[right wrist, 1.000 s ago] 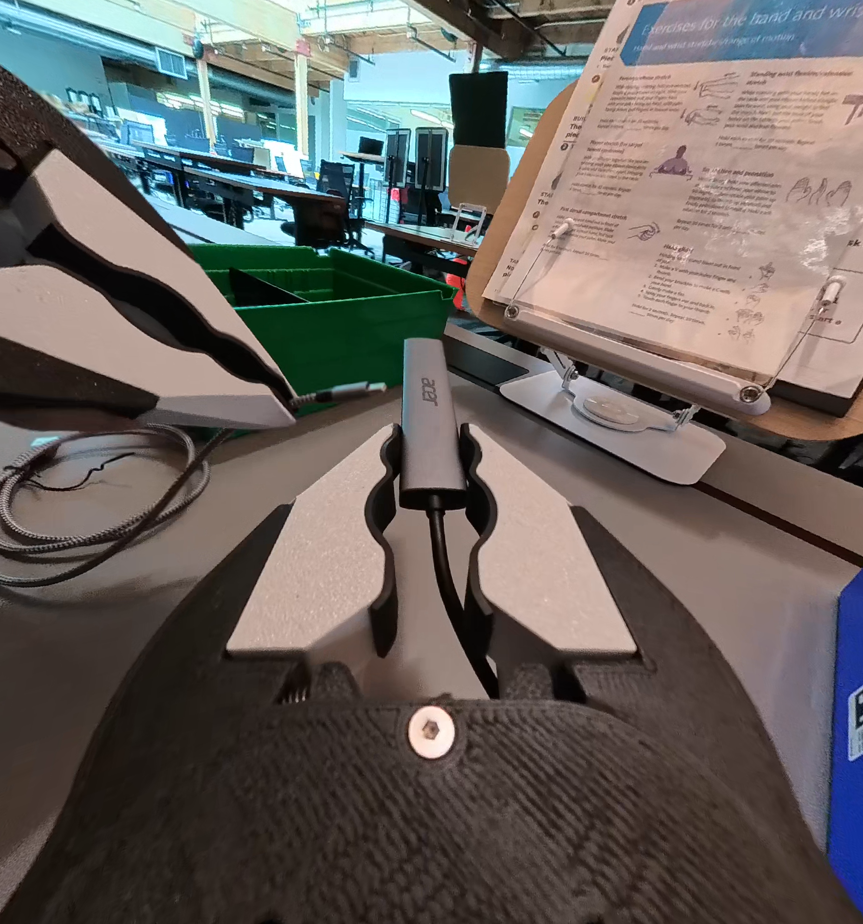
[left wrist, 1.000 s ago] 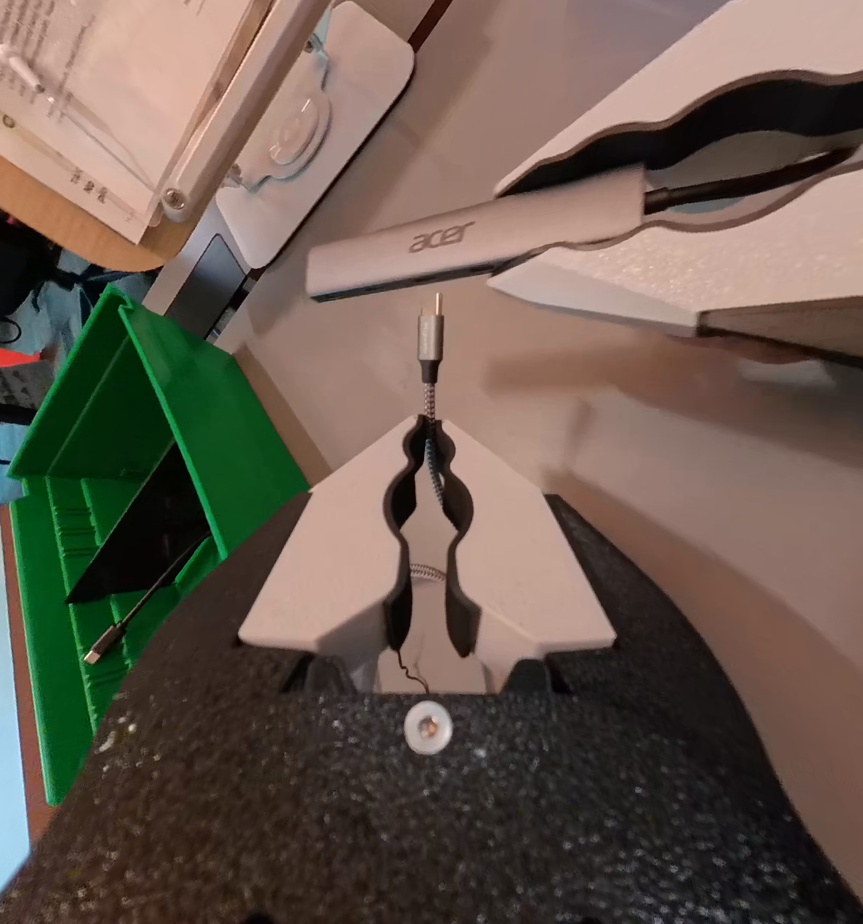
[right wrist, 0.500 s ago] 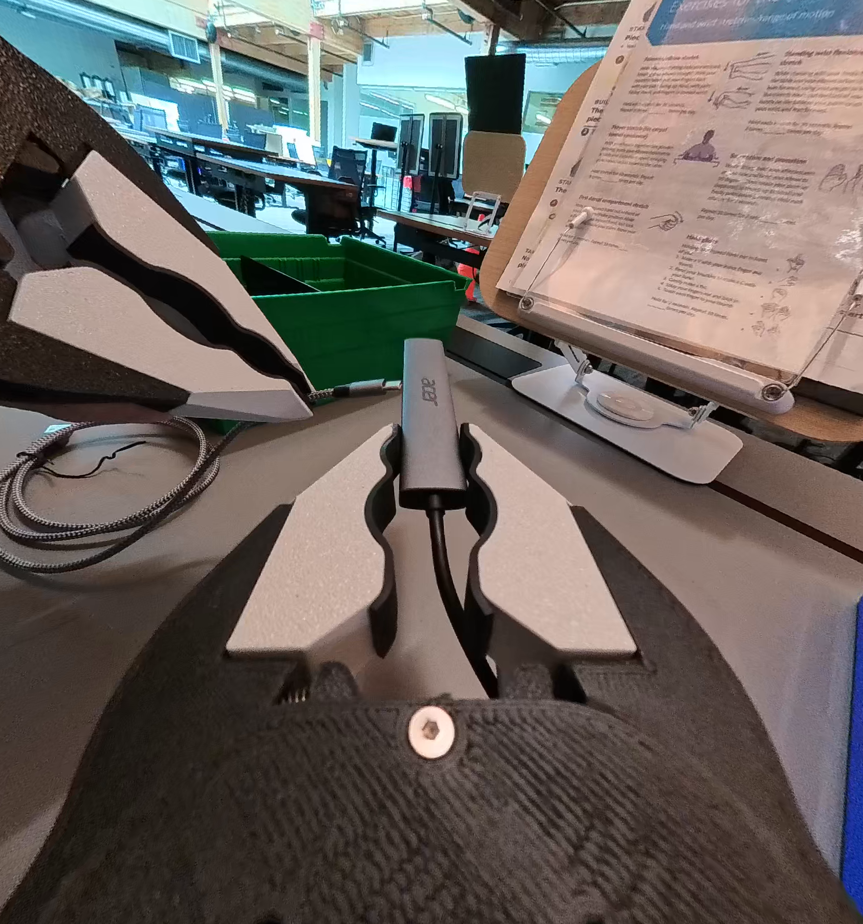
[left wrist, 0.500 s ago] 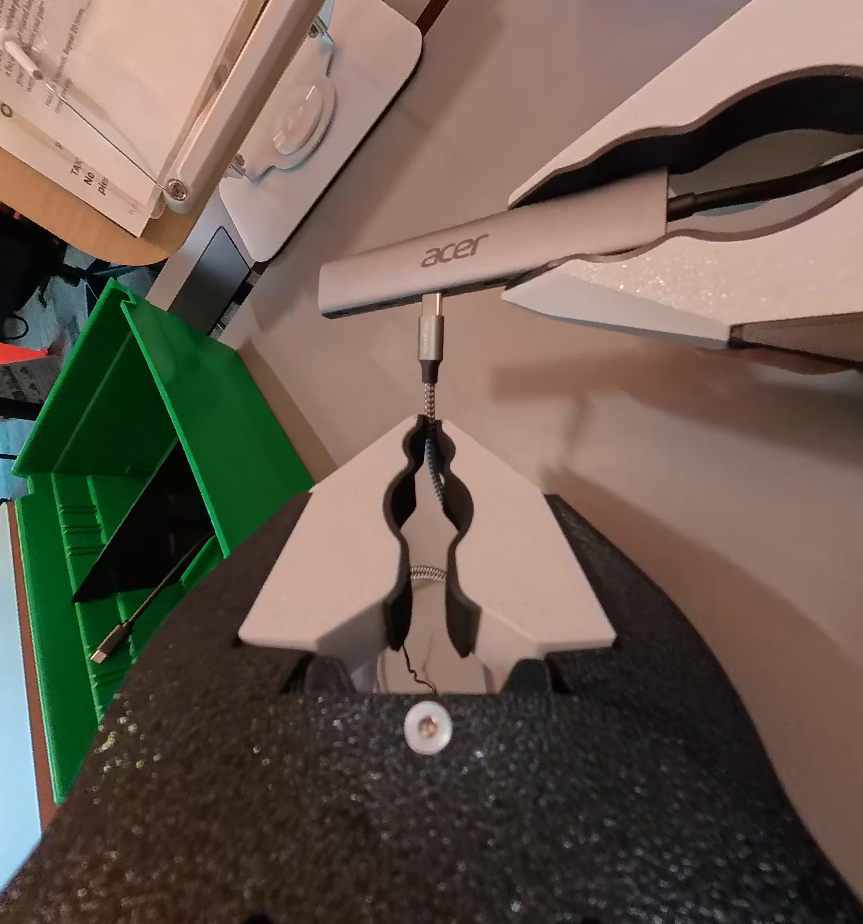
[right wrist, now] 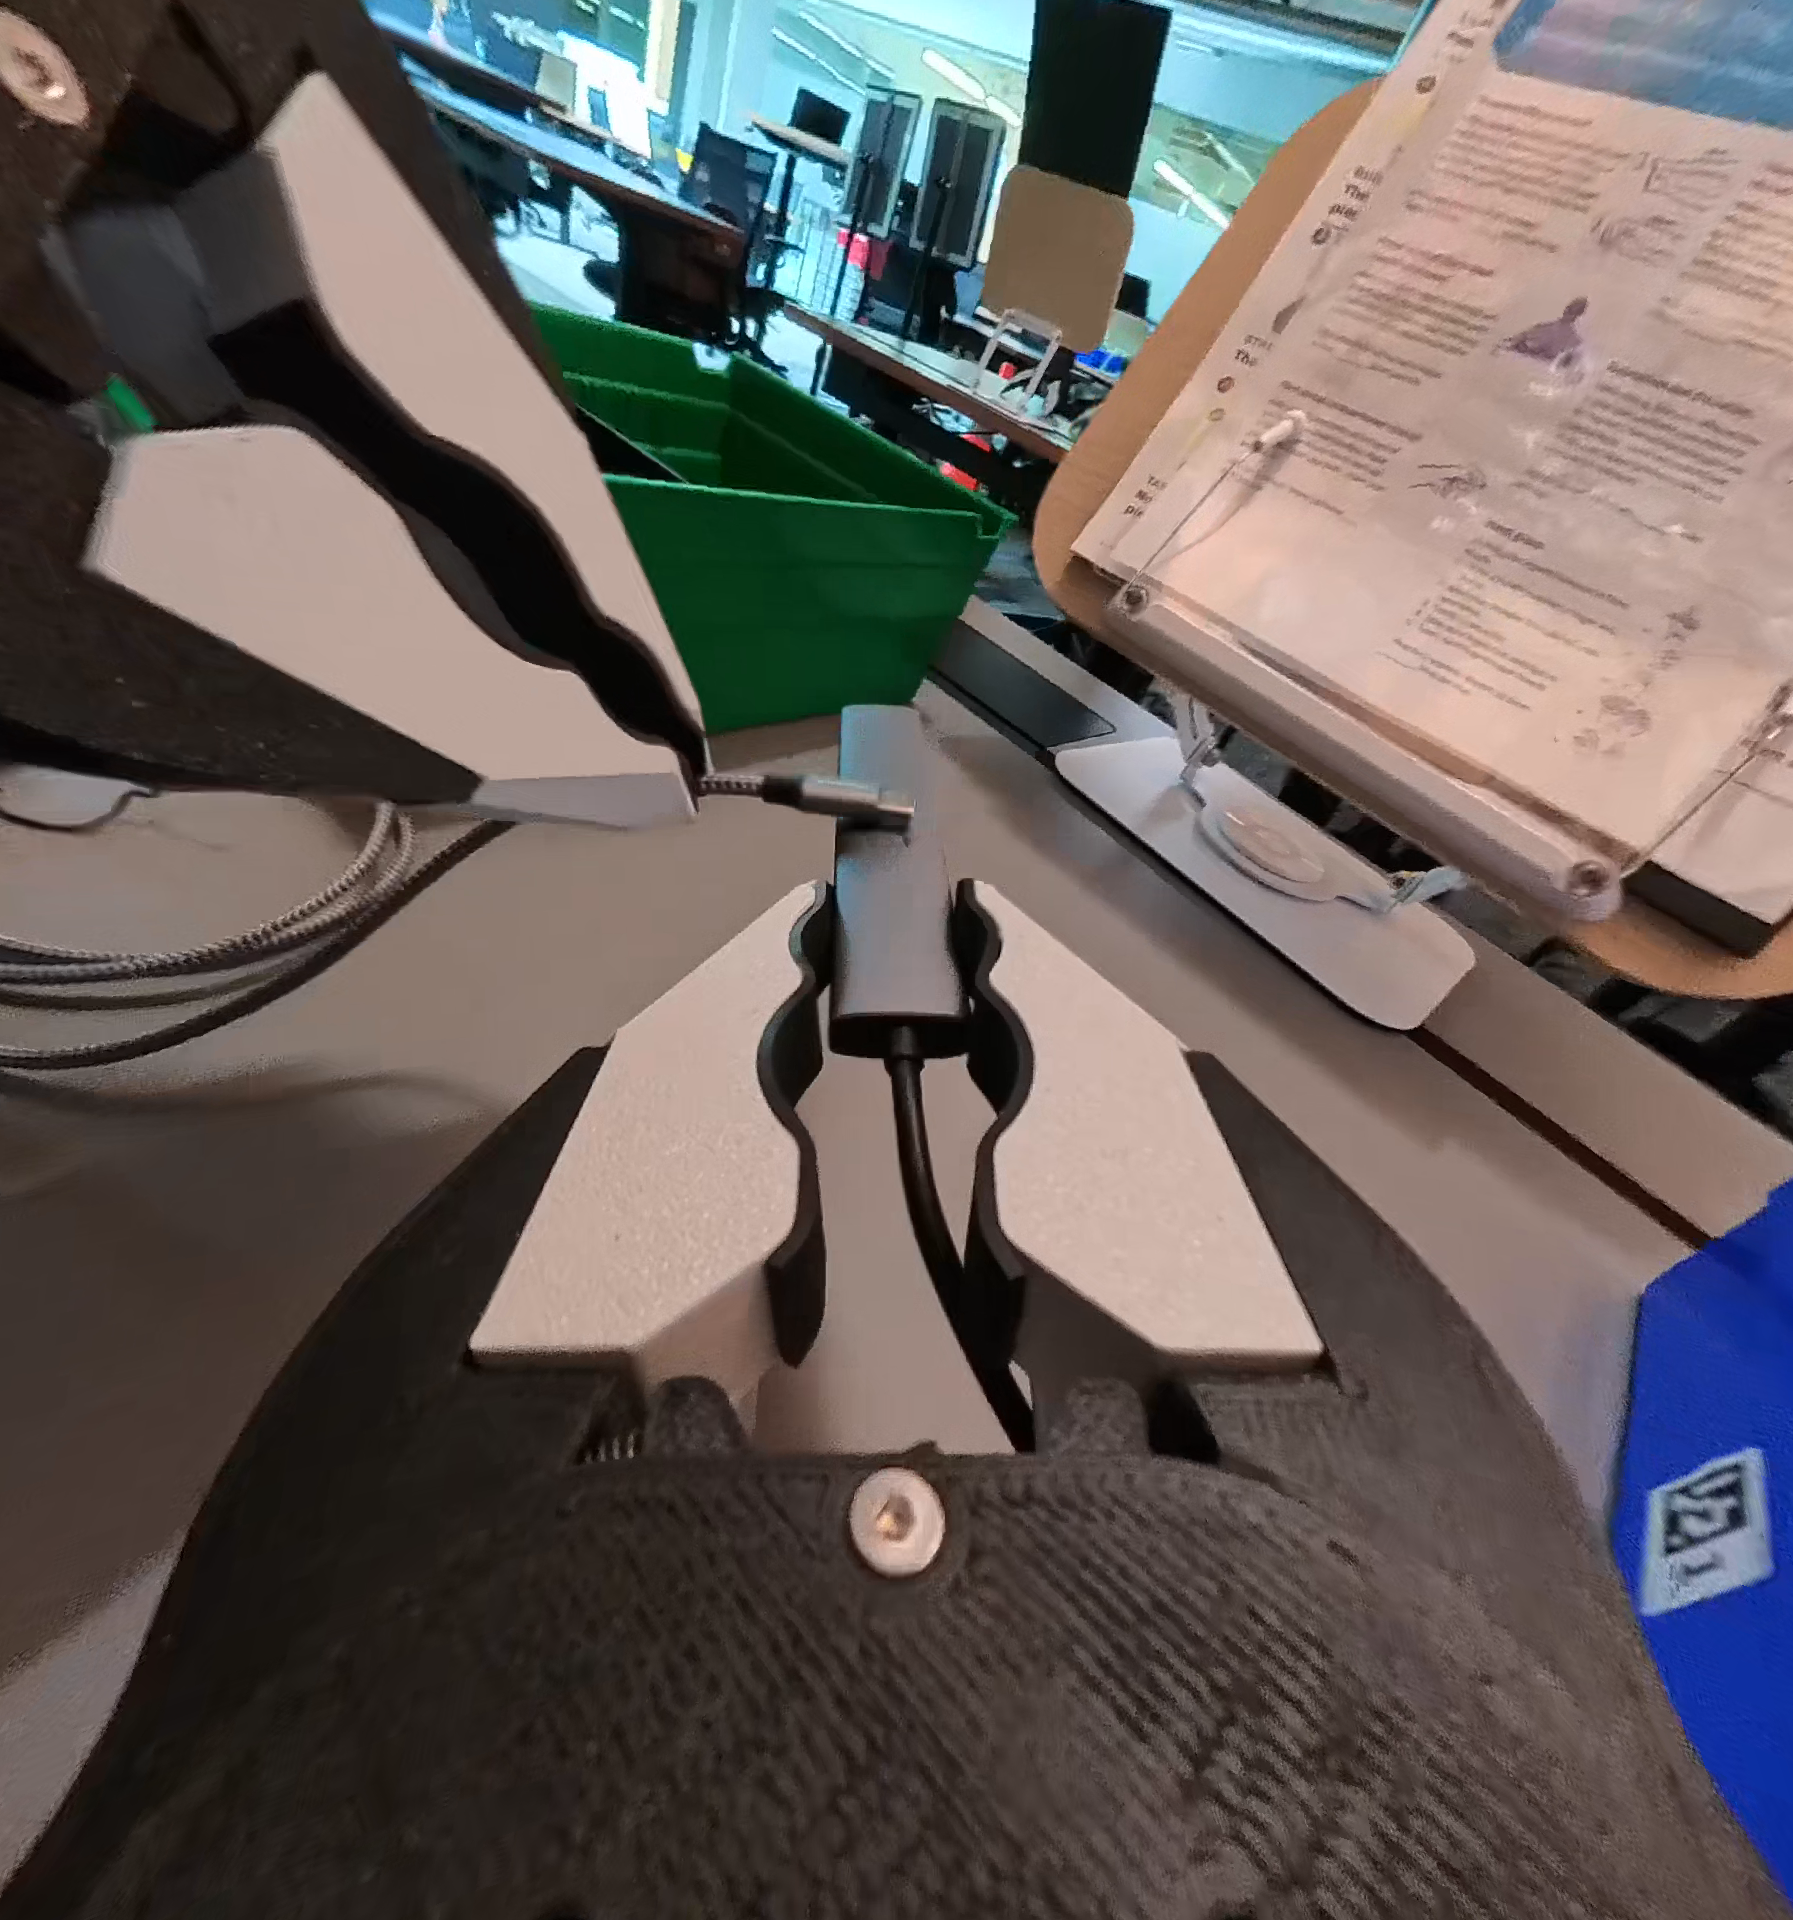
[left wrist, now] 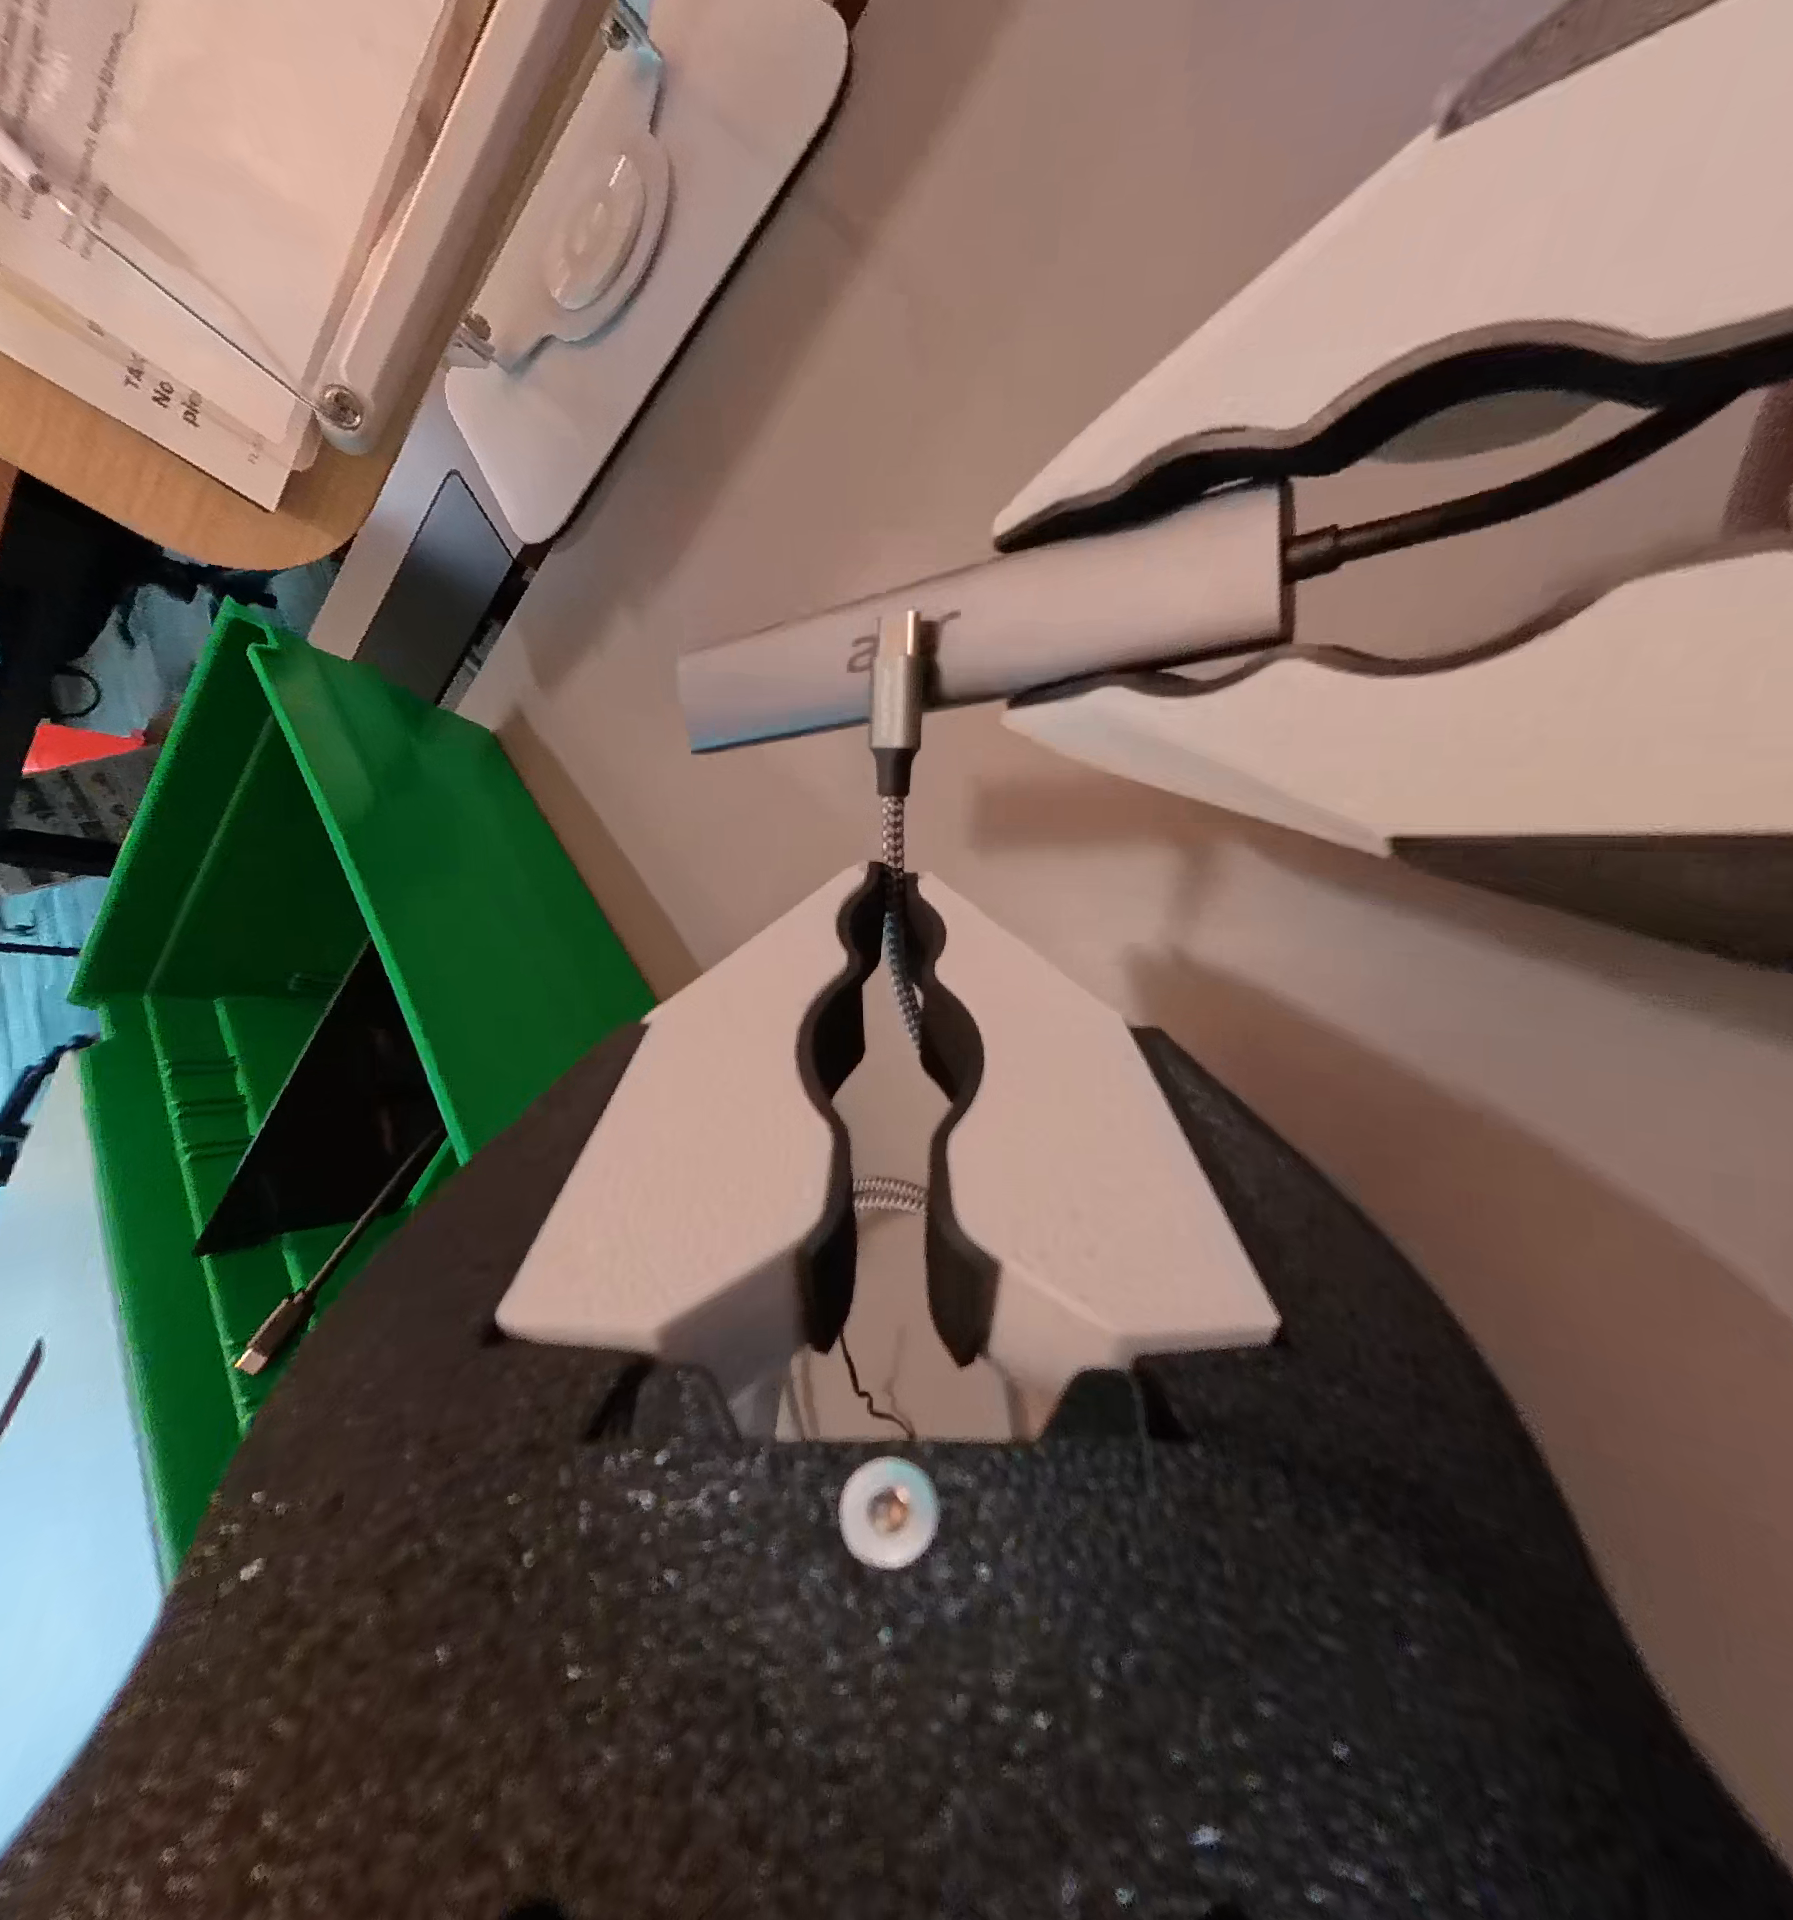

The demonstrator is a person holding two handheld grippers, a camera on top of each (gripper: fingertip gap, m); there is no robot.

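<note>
My left gripper [left wrist: 887,875] is shut on a grey braided cable [left wrist: 902,977] just behind its USB-C plug [left wrist: 897,691]. My right gripper [right wrist: 892,896] is shut on a slim grey hub [right wrist: 887,935], whose black lead [right wrist: 928,1174] runs back between the fingers. The hub also shows in the left wrist view [left wrist: 1079,629], held crosswise. The plug's tip lies over the hub's top face, not in a side port; in the right wrist view the plug [right wrist: 830,798] rests across the hub. The left gripper [right wrist: 689,777] comes in from the left there. The cable's coil [right wrist: 196,956] lies on the table.
A green divided bin [right wrist: 819,582] stands behind the grippers, with a black divider and another cable end [left wrist: 279,1340] in it. A document stand [right wrist: 1494,520] with printed sheets is at the back right. A blue object [right wrist: 1754,1455] with a tag is at the near right.
The plug and hub have come together: the plug tip was short of the hub's side, then met it, and now overlaps the top face. Both grippers have stayed shut.
</note>
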